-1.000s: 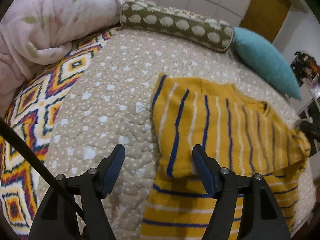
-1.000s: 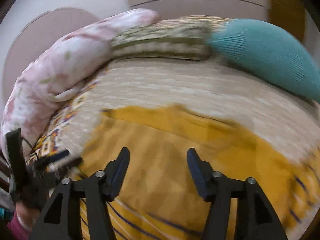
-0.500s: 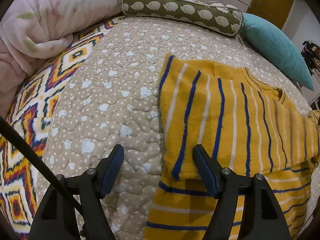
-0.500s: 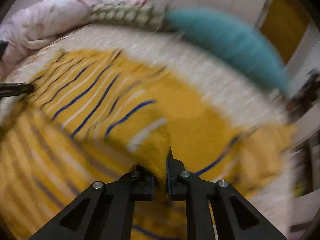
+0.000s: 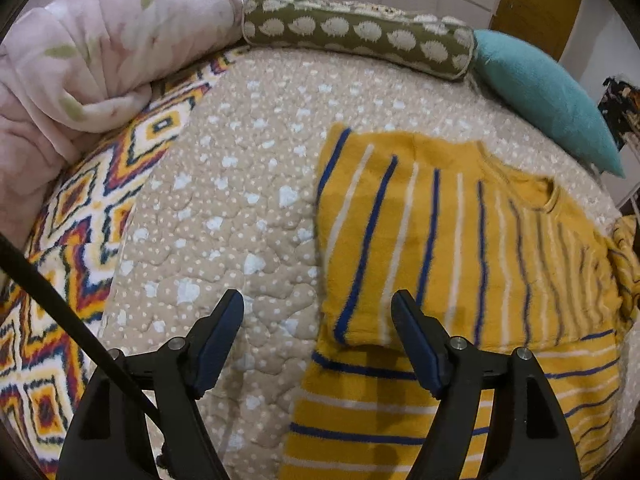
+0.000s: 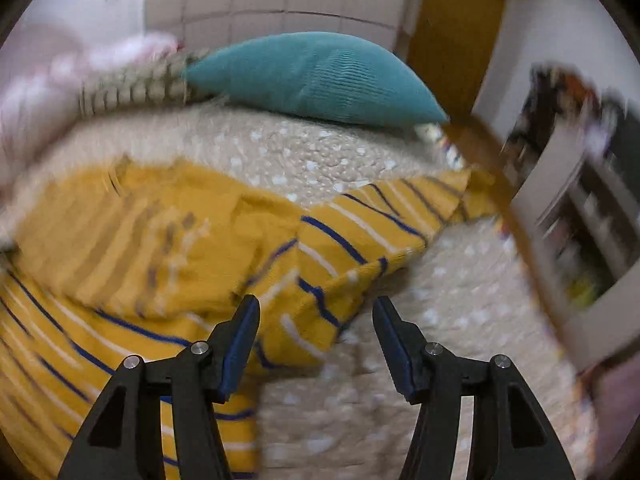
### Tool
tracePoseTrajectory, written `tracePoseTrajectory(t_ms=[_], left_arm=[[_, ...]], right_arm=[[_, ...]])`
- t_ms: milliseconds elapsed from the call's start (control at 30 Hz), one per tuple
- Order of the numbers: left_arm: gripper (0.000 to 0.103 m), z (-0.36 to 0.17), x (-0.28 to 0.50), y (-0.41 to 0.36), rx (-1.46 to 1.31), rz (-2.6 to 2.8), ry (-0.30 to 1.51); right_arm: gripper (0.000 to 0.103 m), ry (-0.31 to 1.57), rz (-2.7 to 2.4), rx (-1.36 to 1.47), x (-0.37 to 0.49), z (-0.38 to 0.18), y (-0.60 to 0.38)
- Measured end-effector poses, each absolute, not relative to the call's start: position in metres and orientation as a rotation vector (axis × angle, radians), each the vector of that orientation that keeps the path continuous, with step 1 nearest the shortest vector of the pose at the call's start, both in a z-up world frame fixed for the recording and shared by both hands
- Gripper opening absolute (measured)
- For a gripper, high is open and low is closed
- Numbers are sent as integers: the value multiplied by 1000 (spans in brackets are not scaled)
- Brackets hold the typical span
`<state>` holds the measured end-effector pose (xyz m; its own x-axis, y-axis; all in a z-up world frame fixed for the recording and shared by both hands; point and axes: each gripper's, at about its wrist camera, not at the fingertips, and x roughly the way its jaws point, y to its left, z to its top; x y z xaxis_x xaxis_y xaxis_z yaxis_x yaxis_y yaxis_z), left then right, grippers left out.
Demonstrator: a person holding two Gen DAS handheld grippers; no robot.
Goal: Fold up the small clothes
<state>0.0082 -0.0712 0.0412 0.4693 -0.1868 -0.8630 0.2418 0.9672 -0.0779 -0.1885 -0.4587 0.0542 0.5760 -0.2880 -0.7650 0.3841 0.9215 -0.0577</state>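
Observation:
A small yellow sweater (image 5: 448, 248) with blue and white stripes lies on the beige quilted bed cover (image 5: 240, 208). Its left sleeve is folded across the body. My left gripper (image 5: 318, 316) is open and empty, hovering at the sweater's left edge beside the folded sleeve's cuff. In the right wrist view the sweater (image 6: 160, 240) shows blurred, with its right sleeve (image 6: 360, 232) stretched toward the bed's edge. My right gripper (image 6: 316, 320) is open and empty, just above the near end of that sleeve.
A pink floral duvet (image 5: 92, 64) is heaped at the left. A green hedgehog-print bolster (image 5: 352, 32) and a teal pillow (image 5: 548, 96) lie along the back. A bright patterned blanket (image 5: 68, 240) covers the bed's left side. Shelves (image 6: 580, 240) stand to the right.
My right gripper was shut on the sweater's fabric half a second ago; it has opened, let go and swung right toward the right sleeve. My left gripper stayed open, nearly still.

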Motion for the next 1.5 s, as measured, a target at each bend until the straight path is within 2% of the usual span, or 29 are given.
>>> tracePoseTrajectory(t_ms=[133,200,333,633,700,1133,1500], left_arm=[[75,47,1,-82,51,-276,1037],[75,47,-2,-90,60,-292,1045],[75,46,-12,-104,86,-320,1035],[76,47,-24,-118,132,-319,1003],[76,48,-26,-119,135,-322,1000],[76,47,-29,-130,161,-325,1002],[76,41,-24,-131,142,-339,1029]], right_arm=[[62,850,-290,252,-161,52,-443],[58,864,-244,253,-141,40,-428],[58,981,-306,206,-116,4,-420],[59,924,-287,258,-139,24,-422],[63,930,-270,299,-149,26,-426],[63,885,-213,452,-183,33,-445],[65,758,-328,646,-212,45,-517]])
